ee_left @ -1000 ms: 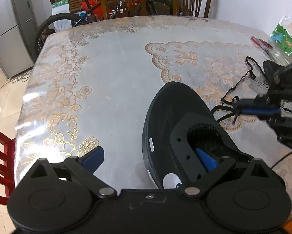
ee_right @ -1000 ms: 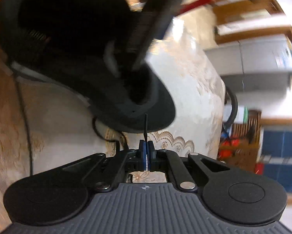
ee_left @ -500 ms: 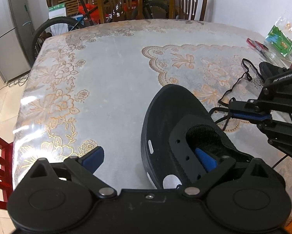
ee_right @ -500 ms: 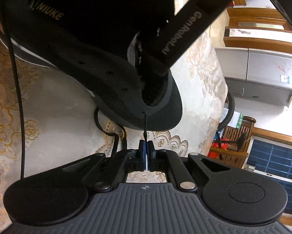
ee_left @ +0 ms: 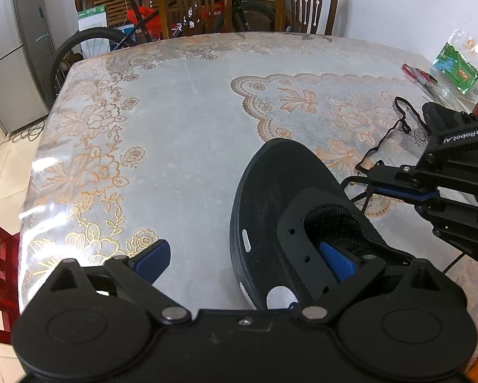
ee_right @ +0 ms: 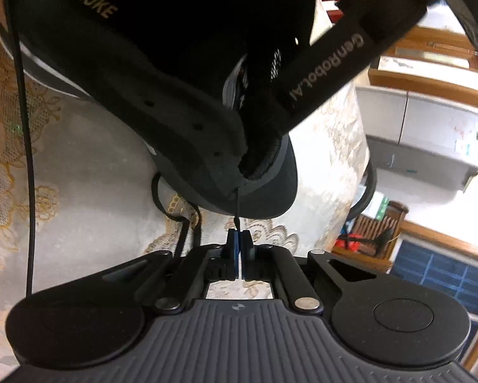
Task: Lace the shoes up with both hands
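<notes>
Here the black shoe (ee_left: pixel 280 210) sits on the table (ee_left: pixel 181 121), which wears a shiny cloth with gold flowers. The left tongs (ee_left: pixel 245 255) are spread wide, one blue pad (ee_left: pixel 337 260) inside the shoe's mouth and the other out over the cloth. The right tongs (ee_right: pixel 238 242) are pinched tight on the black lace (ee_right: pixel 238 210), right by the shoe's toe. Beyond the shoe stand wooden chairs (ee_left: pixel 191 0) and a bike (ee_left: pixel 117 38). A grey fridge (ee_left: pixel 3 54) is far off by the floor.
</notes>
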A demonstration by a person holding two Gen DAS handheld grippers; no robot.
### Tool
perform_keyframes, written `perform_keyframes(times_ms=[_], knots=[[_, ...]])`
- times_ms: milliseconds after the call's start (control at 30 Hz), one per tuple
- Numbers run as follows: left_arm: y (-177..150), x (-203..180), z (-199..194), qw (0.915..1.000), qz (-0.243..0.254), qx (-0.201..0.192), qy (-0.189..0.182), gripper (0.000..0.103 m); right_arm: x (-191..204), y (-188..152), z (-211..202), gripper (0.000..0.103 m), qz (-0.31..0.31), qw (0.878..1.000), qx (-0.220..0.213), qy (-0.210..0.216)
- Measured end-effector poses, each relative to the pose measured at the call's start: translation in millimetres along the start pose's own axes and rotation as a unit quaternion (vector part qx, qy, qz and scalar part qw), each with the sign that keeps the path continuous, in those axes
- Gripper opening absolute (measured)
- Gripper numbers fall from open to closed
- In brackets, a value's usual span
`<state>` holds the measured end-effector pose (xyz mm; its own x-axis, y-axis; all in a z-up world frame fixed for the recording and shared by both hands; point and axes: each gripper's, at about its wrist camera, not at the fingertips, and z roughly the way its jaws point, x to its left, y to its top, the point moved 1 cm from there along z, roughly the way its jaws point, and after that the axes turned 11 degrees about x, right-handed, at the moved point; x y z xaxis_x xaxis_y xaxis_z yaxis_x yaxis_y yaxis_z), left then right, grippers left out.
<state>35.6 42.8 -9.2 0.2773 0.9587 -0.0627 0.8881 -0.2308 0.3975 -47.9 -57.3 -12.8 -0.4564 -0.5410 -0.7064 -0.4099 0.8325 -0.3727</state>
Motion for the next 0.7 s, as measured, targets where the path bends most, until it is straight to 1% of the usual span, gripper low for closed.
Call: perform_keyframes(times_ms=[233, 533, 700], knots=[[0.3, 0.9, 0.2, 1.0000, 0.001, 0.000, -0.002, 0.100, 4.8, -1.1, -5.0, 0.000, -0.028, 0.999, -0.009, -0.029], [0.8, 1.1, 0.2, 1.0000, 0.003, 0.000, -0.002, 0.100, 0.0, -10.7, -18.3, 0.000, -0.009, 0.999, -0.042, -0.030], [1.2, -0.3, -1.0, 1.0000, 0.003, -0.002, 0.003, 0.099, 3.1, -12.1, -17.4, 0.001, -0.012, 0.999, -0.042, -0.014]])
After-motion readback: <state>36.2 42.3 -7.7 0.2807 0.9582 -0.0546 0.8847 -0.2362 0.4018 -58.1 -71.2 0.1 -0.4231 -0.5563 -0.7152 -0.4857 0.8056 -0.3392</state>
